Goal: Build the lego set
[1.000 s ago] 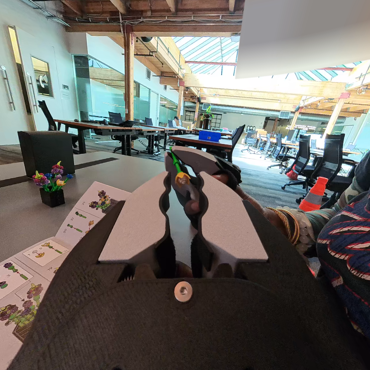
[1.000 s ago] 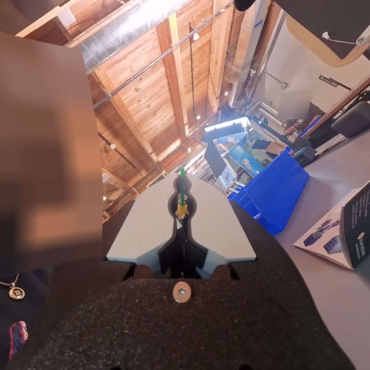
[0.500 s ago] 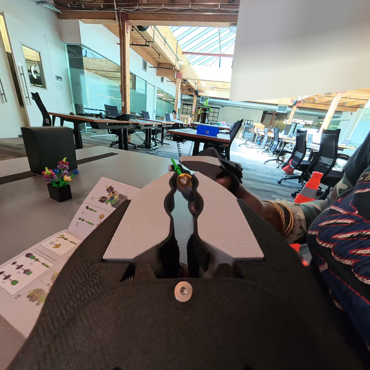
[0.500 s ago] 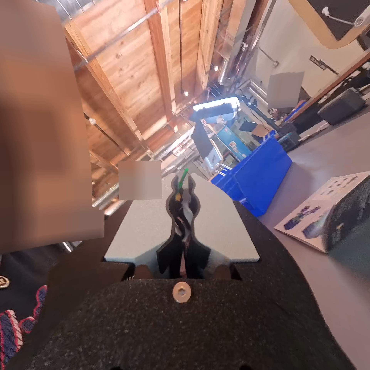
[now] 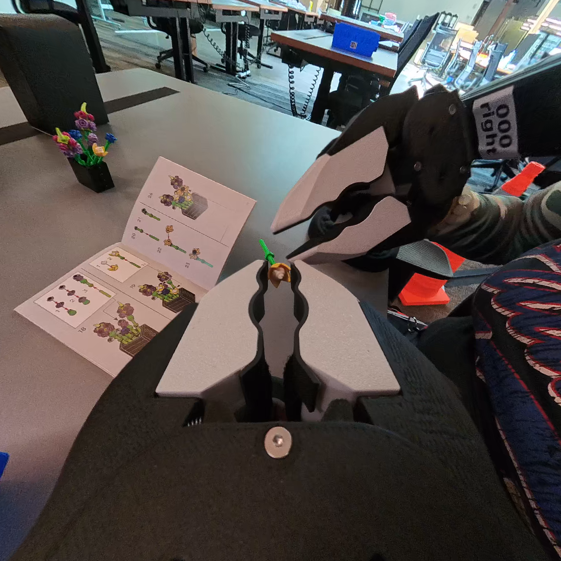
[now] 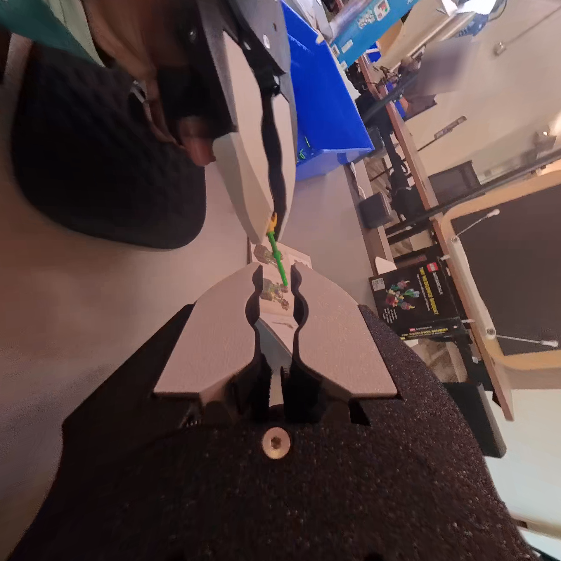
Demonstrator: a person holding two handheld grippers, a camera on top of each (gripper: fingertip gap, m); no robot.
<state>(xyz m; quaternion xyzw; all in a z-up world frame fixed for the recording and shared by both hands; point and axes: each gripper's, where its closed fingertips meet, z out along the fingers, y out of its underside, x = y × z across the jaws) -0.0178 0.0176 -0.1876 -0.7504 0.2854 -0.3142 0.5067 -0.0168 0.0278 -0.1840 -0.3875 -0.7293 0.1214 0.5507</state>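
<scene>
A small yellow lego flower [image 5: 278, 273] on a green stem [image 5: 266, 250] is clamped between the tips of my left gripper [image 5: 278, 266]; the stem sticks out up and to the left. My right gripper [image 5: 281, 243] hangs just beyond it, jaws apart and empty. In the right wrist view my right gripper [image 6: 277, 268] is open, and the free end of the stem [image 6: 280, 264] reaches between its tips without being held. The left gripper [image 6: 271, 229] comes in from above, shut on the flower [image 6: 272, 223]. A built lego bouquet [image 5: 86, 142] in a black pot stands far left.
An open instruction booklet [image 5: 170, 243] lies on the grey table [image 5: 227, 136] and also shows in the right wrist view [image 6: 274, 299]. A black box [image 5: 45, 66] stands behind the bouquet. An orange cone [image 5: 425, 288] is past the table edge. A blue bin [image 6: 321, 106] and the black lego box [image 6: 416, 303] are nearby. The grippers are tip to tip, or close to it. Both grippers' tips are roughly 30 cm from the built lego bouquet [image 5: 86, 142].
The flower passed from my right gripper to my left. The left closed on the flower head, the right opened and drew back. Both grippers tilted down toward the table.
</scene>
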